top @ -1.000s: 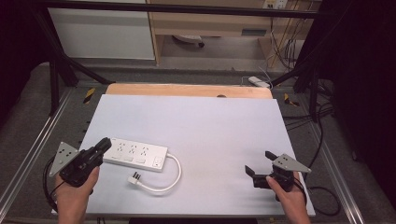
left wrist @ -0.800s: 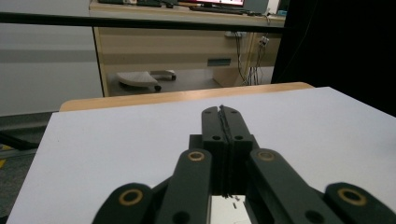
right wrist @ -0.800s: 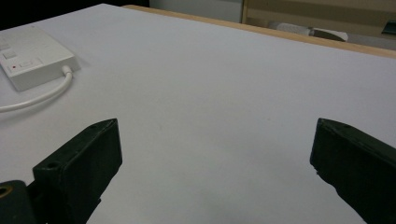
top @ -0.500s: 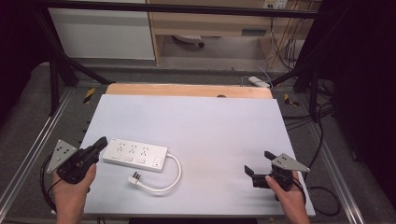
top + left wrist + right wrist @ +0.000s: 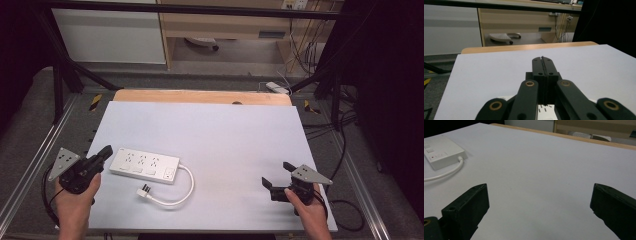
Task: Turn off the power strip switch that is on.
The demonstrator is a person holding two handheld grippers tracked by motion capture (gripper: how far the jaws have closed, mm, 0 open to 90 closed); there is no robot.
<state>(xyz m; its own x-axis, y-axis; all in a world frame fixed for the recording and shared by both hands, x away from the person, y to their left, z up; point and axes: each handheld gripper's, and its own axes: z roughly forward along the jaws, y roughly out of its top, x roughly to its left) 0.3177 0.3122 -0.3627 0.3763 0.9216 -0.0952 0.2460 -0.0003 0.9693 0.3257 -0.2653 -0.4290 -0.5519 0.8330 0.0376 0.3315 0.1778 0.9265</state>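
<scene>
High view: power strip (image 5: 144, 166) lies lower left on the counter (image 5: 225, 135), plug (image 5: 144, 190) loose beside it. Left gripper (image 5: 102, 153) jaws pressed together, empty, just beside the strip; right gripper (image 5: 278, 174) jaws wide, empty, lower right. Nothing grasped yet.

A white power strip (image 5: 144, 165) lies near the table's (image 5: 215, 130) front left corner, its long side roughly along the front edge. Its white cable (image 5: 184, 186) loops from its right end back to a plug (image 5: 144, 190) lying just in front of it.
</scene>
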